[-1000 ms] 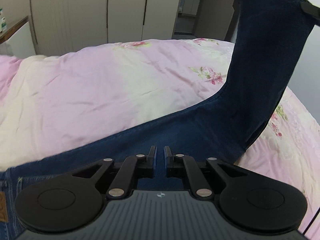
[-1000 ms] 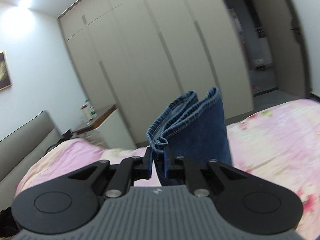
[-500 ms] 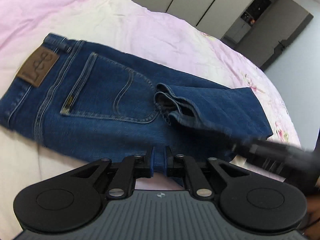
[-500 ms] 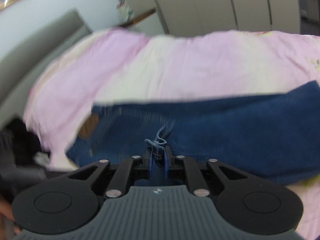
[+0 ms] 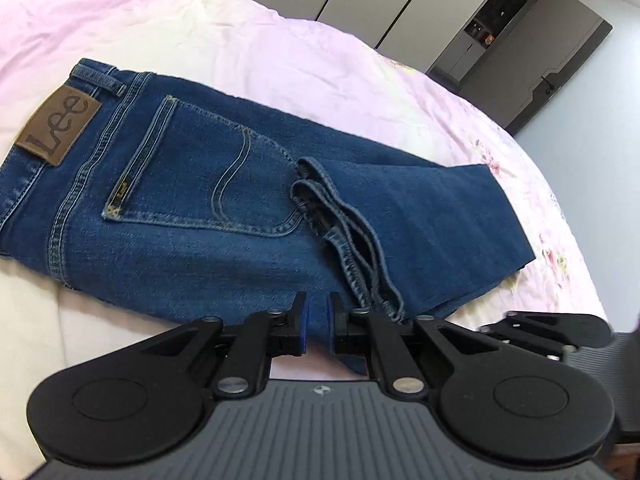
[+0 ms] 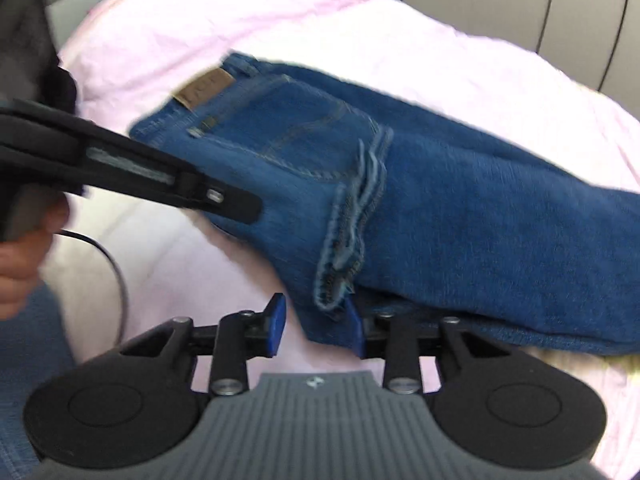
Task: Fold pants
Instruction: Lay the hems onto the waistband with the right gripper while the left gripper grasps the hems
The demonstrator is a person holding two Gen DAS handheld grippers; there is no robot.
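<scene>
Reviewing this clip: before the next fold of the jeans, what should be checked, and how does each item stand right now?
1. Jeans folded once, hems lying over the seat near the back pocket: ok.
2. Right gripper let go of the hems: ok, jaws apart, though the cloth edge sits between them.
3. Left gripper free of the cloth: cannot tell; narrow gap, denim right at the tips.
4. Hems lined up neatly: not ok, they are bunched and slanted.
5. Jeans lying fully on the bed cover: ok.
6. Fold edge flat: cannot tell, right view blurred.
</scene>
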